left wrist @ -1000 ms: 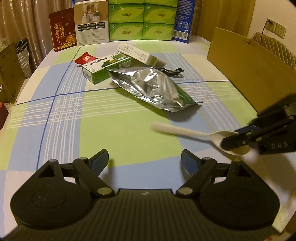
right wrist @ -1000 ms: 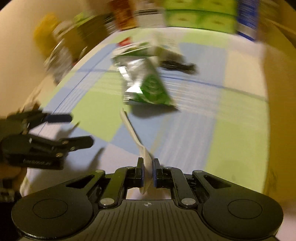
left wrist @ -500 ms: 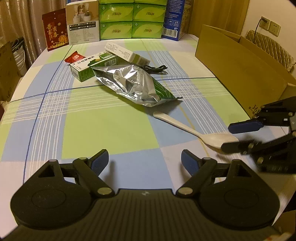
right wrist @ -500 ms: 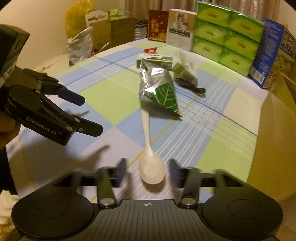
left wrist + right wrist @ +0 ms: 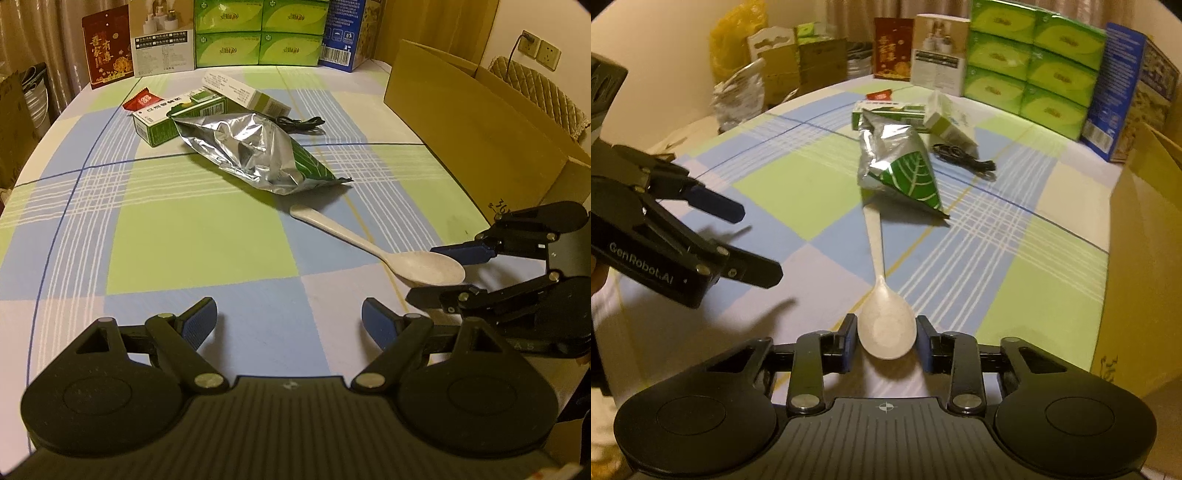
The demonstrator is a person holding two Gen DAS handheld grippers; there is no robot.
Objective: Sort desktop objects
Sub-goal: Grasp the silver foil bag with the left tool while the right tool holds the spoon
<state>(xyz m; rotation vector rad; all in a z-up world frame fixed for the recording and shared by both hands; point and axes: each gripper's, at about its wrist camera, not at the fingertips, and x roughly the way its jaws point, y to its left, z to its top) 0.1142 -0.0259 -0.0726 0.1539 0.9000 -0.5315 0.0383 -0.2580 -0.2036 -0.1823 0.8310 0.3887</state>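
Observation:
A white spoon [image 5: 373, 245] lies flat on the checked tablecloth, bowl toward my right gripper; it also shows in the right wrist view [image 5: 882, 306]. My right gripper [image 5: 886, 332] is open, its jaws on either side of the spoon's bowl, not touching it. It shows in the left wrist view [image 5: 428, 275] at the right. My left gripper [image 5: 288, 319] is open and empty, above the table's near edge; it shows in the right wrist view [image 5: 761, 243] at the left. A silver and green foil bag [image 5: 255, 151] lies beyond the spoon's handle.
Behind the bag lie two green-white cartons [image 5: 173, 114], a red sachet [image 5: 142, 100] and a black cable [image 5: 299, 122]. A large open cardboard box [image 5: 480, 122] stands along the table's right side. Tissue packs [image 5: 258, 33] and boxes line the far edge.
My right gripper held the spoon in the air, set it down on the cloth and opened. The spoon now lies flat between the open jaws. My left gripper stayed open.

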